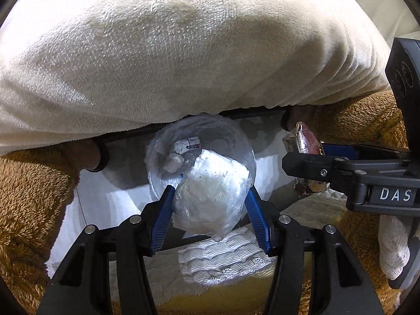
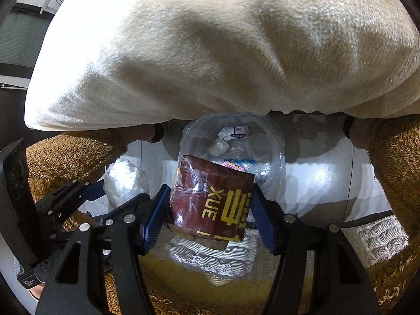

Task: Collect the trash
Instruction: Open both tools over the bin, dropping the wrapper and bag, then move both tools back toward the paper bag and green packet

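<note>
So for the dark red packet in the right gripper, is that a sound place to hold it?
Probably. The right gripper clamps the dark red packet across its flat middle, pads on opposite edges, coming from above. Its boxy shape gives parallel sides; the loose clear wrap could slip, so mid-body beats a corner.

Crumpled clear plastic wad (image 1: 210, 197), whitish, dirt-flecked, pinched between blue pads above bin. Dark red wrapper (image 2: 212, 204), gold "XUE" lettering, film-covered, likewise pinched. Clear-lined trash bin (image 2: 275, 141) below, holding paper scraps, plastic.
</note>
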A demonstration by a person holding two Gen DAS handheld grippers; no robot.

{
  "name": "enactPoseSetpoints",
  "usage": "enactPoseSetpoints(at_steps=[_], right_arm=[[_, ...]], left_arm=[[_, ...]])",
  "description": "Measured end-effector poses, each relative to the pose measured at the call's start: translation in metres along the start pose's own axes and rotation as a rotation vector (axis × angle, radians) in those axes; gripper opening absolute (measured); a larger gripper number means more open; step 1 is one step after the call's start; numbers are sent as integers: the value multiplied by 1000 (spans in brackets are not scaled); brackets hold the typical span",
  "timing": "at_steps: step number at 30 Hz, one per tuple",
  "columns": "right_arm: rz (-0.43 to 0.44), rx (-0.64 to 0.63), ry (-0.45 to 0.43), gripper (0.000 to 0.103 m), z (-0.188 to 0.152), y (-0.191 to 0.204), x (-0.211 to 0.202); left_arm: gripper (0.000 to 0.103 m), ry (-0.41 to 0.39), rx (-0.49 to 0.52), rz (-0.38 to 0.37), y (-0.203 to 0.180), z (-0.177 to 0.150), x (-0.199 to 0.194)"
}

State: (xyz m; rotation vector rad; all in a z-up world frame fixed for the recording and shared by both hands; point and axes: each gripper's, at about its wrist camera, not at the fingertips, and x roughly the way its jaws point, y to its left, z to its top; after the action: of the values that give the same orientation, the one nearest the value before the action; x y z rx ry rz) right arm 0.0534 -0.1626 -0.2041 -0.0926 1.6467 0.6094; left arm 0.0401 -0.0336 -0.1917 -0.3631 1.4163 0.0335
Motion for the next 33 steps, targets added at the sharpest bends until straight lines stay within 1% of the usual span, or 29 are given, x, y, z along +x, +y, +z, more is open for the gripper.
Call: enactPoseSetpoints(at_steps=[1, 3, 4, 21, 26, 30, 33], right_arm=[[2, 4, 0, 62, 0, 0, -1], [12, 17, -2, 68, 1, -1, 0], [19, 25, -5, 71, 2, -3, -1], [49, 34, -49, 71, 0, -9, -16], [74, 27, -63, 71, -4, -10, -24], [98, -5, -107, 71, -10, -7, -38], [111, -61, -178, 71, -17, 0, -54]], left_arm=[[55, 3, -1, -8, 0, 0, 0], [67, 12, -5, -14, 2, 0, 2], [67, 10, -6, -9, 2, 0, 1], [67, -52, -30, -21, 5, 1, -12], [67, -82, -40, -37, 7, 1, -20], [67, -128, -59, -74, 12, -1, -32], [67, -184, -51, -104, 11, -2, -45]])
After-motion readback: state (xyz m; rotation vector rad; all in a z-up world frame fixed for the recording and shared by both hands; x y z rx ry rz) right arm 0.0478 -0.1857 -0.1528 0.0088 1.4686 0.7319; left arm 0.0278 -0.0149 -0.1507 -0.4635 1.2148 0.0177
